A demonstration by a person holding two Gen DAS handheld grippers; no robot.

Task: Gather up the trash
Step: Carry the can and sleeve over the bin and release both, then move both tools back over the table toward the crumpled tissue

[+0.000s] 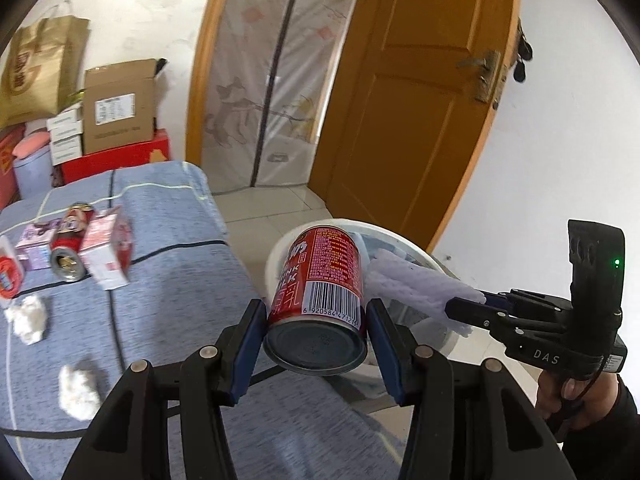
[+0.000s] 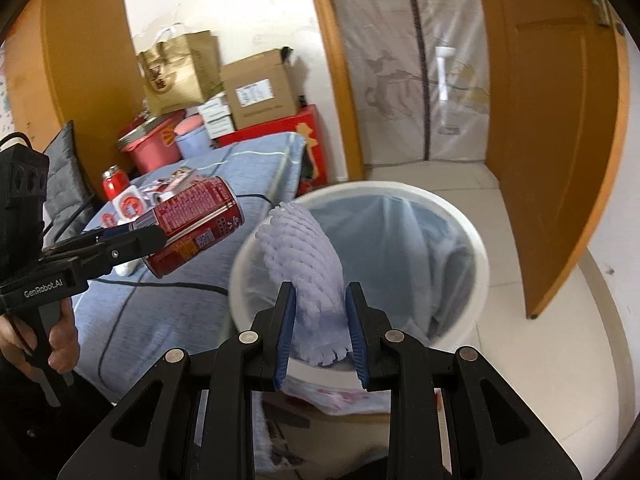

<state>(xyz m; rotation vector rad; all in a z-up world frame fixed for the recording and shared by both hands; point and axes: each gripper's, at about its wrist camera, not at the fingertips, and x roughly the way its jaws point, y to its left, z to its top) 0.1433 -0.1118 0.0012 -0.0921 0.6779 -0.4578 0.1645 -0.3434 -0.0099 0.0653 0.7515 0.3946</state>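
My left gripper (image 1: 316, 320) is shut on a red drink can (image 1: 320, 300), held on its side near the rim of a white bin (image 1: 280, 252). In the right wrist view the same red can (image 2: 196, 224) hangs left of the white bin (image 2: 476, 248), which has a pale blue liner. My right gripper (image 2: 320, 320) is shut on a white foam fruit net (image 2: 304, 256) that sticks up over the bin's near rim. The foam net (image 1: 416, 284) also shows beside the can in the left wrist view, pinched by the right gripper (image 1: 460, 312).
On the blue bedspread (image 1: 172, 260) lie another red can (image 1: 70, 240), small cartons (image 1: 108, 252) and two crumpled white tissues (image 1: 28, 318). Boxes and a paper bag (image 1: 44, 72) are stacked behind. A wooden door (image 1: 420, 100) stands open beside the bin.
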